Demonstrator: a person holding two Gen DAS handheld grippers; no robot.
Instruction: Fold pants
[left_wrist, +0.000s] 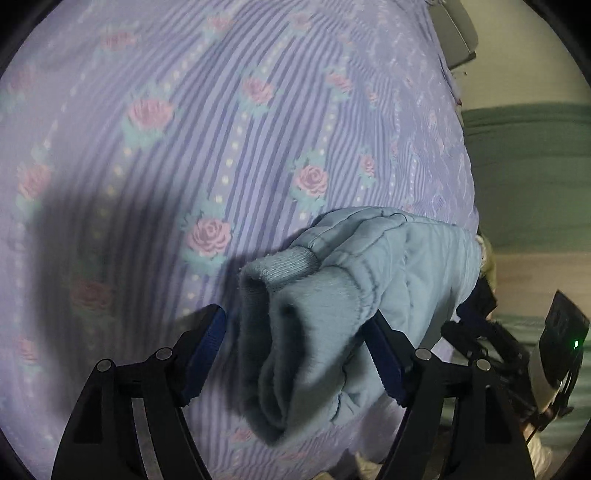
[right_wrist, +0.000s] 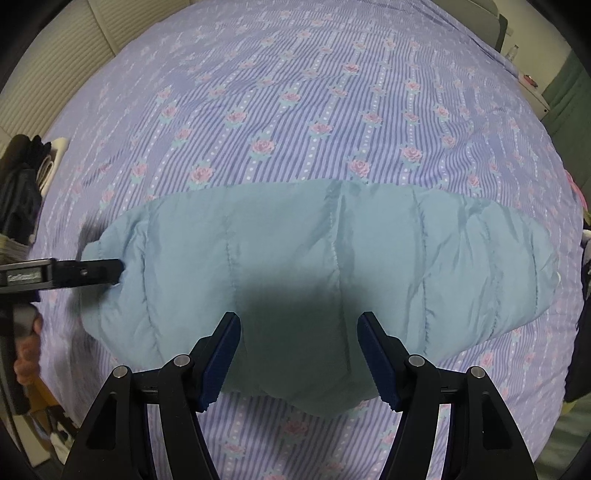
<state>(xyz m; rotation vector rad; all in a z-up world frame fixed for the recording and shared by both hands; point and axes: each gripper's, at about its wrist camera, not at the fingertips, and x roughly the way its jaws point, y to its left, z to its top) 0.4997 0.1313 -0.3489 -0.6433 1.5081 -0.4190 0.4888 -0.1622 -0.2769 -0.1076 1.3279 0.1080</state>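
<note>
One pair of light-blue quilted pants (right_wrist: 314, 273) lies folded across the bed (right_wrist: 295, 110), whose striped cover has a rose print; in the right wrist view the pants fill the middle, running from 9 o'clock to 3 o'clock.

The right hand-held gripper (right_wrist: 299, 354) hangs over the near edge of the pants with its fingers spread wide, holding nothing, and it throws a dark shadow on the fabric.

The left hand-held gripper (left_wrist: 295, 354) also stands wide, with the fleecy waistband end of the pants (left_wrist: 314, 317) bunched between its blue pads (the fabric touches the right pad, not the left).

Around the bed: dark clothes (right_wrist: 20, 192) piled at 9 o'clock in the right view, and a green curtain (left_wrist: 532, 166) at 3 o'clock in the left.
</note>
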